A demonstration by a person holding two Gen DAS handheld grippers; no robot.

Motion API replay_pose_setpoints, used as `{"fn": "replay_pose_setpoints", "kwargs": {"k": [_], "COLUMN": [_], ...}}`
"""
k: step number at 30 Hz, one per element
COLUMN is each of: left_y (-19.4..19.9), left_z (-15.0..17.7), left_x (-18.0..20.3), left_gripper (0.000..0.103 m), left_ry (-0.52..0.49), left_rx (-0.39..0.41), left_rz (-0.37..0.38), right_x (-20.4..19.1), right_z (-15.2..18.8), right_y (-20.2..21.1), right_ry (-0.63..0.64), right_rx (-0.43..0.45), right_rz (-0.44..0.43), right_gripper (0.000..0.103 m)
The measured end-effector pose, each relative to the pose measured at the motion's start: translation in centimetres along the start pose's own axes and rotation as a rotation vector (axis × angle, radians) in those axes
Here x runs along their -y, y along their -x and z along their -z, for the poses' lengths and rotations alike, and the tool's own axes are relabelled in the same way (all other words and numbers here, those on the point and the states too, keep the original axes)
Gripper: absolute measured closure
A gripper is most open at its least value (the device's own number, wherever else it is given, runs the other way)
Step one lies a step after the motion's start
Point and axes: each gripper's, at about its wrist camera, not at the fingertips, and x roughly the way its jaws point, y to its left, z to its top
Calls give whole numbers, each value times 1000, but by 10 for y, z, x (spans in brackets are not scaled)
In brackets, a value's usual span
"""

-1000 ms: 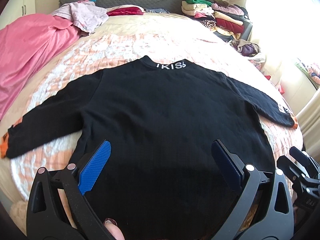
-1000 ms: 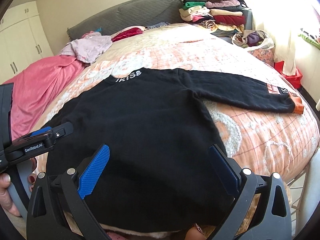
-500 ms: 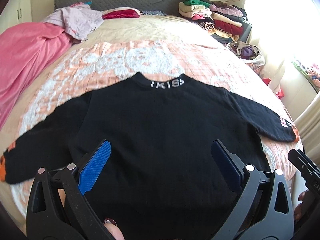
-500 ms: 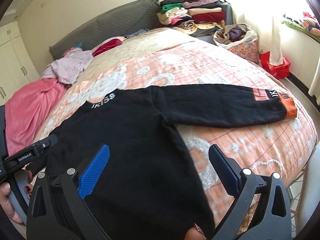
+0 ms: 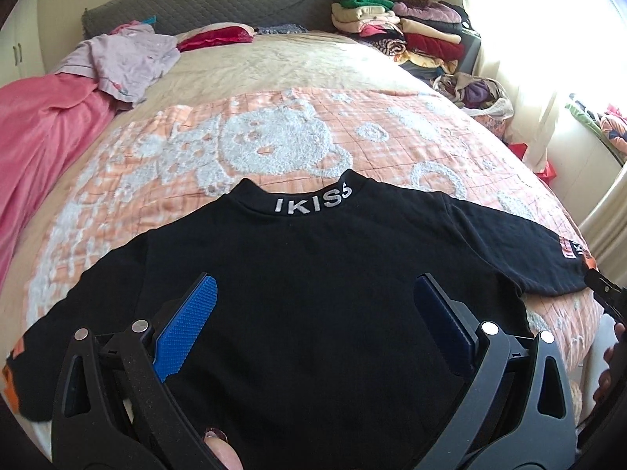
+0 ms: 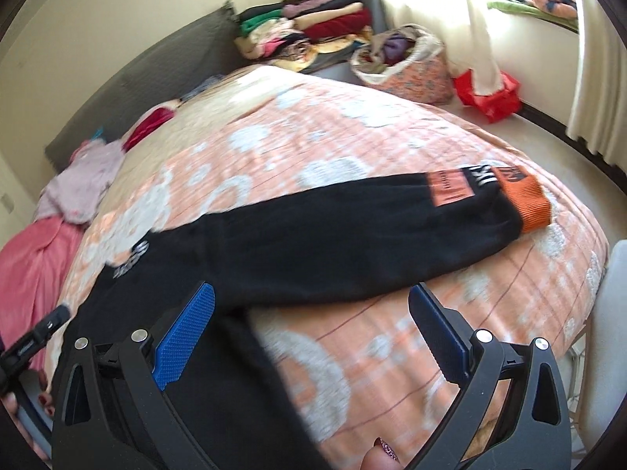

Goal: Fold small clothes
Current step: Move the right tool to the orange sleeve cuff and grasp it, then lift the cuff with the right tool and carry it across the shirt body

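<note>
A small black sweatshirt (image 5: pixel 313 274) lies flat on the bed, back up, with white letters on its collar (image 5: pixel 311 203) and both sleeves spread out. My left gripper (image 5: pixel 313 313) is open and empty, above the middle of the body. My right gripper (image 6: pixel 311 323) is open and empty, above the right armpit. The right sleeve (image 6: pixel 352 231) runs out to an orange cuff (image 6: pixel 525 203) near the bed's right edge. The left sleeve's orange cuff (image 5: pixel 11 376) shows at the bed's left front edge.
The bed carries an orange and white blanket (image 5: pixel 274 145). A pink cover (image 5: pixel 43 125) and a lilac garment (image 5: pixel 129 55) lie at the left. Folded clothes (image 5: pixel 399 31) are stacked at the far right, beside a basket (image 6: pixel 403 62) and a red box (image 6: pixel 490 94) on the floor.
Both grippers have pulled back from the sweatshirt. The right one has swung to the right, from over the body to over the right sleeve. Both stay open.
</note>
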Motion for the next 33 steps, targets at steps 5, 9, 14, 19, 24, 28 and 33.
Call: {"fn": "replay_pose_setpoints", "kwargs": {"k": [5,9,14,19,24,28,33], "left_y": [-22,-38,-57,-70,-67,-58,-50], "left_z": [-11,-12,-9,-6,-3,1,3], "left_x": [-2,-4,-14,-19,-24,-27,-32], "left_gripper": [8,8,8,8,8,8,8], "left_ry": [-30,-36,-16,-19,-16,-23,-4], "left_rx": [5,-27,-47,-61,-67,-54,-50], "left_rz": [11,20,45,31,36,37,44], "right_x": [36,67,97,114,123,127,122], "right_z": [-16,-27,-30,-32,-44,-49,-46], "right_y": [-22,-44,-67,-84,-91,-93,-82], "right_ry": [-67,-143,-254,-330,-371,-383,-374], "right_rx": [5,-27,-72,-83,-42,-21,27], "right_rz": [106,156,182,164,135,97,-39], "right_gripper": [4,4,4,4,7,52,81]}}
